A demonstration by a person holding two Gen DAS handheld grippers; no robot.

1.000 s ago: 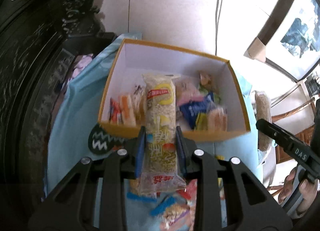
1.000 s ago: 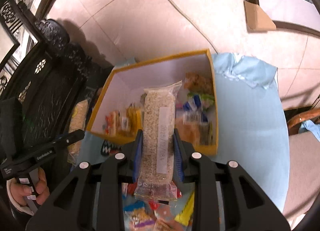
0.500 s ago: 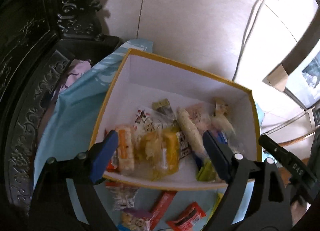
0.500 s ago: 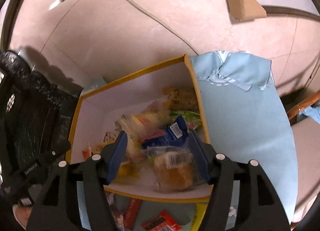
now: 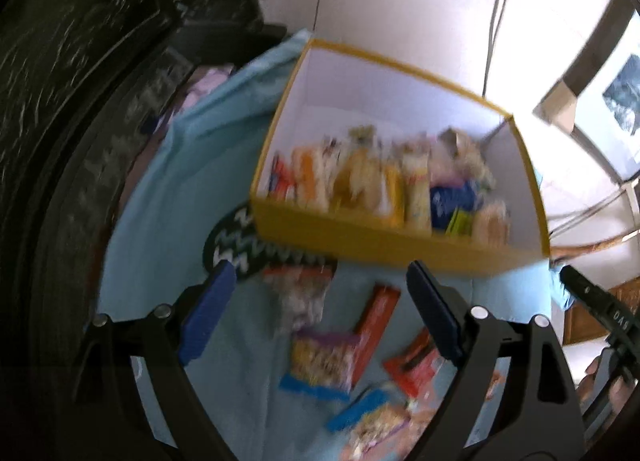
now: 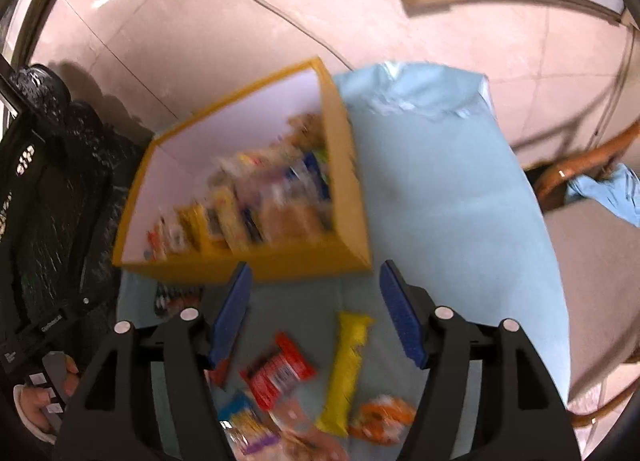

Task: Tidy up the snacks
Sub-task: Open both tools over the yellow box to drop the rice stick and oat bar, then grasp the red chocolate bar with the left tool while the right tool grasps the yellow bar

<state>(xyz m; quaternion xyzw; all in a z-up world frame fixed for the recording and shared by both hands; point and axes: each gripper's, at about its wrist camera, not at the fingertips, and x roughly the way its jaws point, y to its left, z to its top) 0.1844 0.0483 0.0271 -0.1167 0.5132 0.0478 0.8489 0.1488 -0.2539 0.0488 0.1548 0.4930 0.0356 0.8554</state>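
Observation:
A yellow box [image 5: 372, 237] with white inner walls holds several snack packets on the light blue tablecloth; it also shows in the right wrist view [image 6: 304, 257]. My left gripper [image 5: 320, 309] is open and empty, over loose snacks in front of the box: an orange-red bar [image 5: 378, 321], a purple packet [image 5: 320, 361] and a red packet [image 5: 416, 365]. My right gripper [image 6: 316, 313] is open and empty, above a red packet [image 6: 280, 373], a yellow packet [image 6: 348, 365] and an orange packet [image 6: 384, 417]. Both views are motion-blurred.
A dark carved wooden cabinet [image 5: 60, 121] stands left of the table. A dark zigzag-patterned item [image 5: 240, 245] lies by the box's front left corner. A wooden chair [image 6: 580, 165] stands to the right. The tablecloth [image 6: 448, 221] runs right of the box.
Both grippers held long oat bars over the box one second ago, then opened and dropped them in. Now both have pulled back toward the loose snacks in front of the box.

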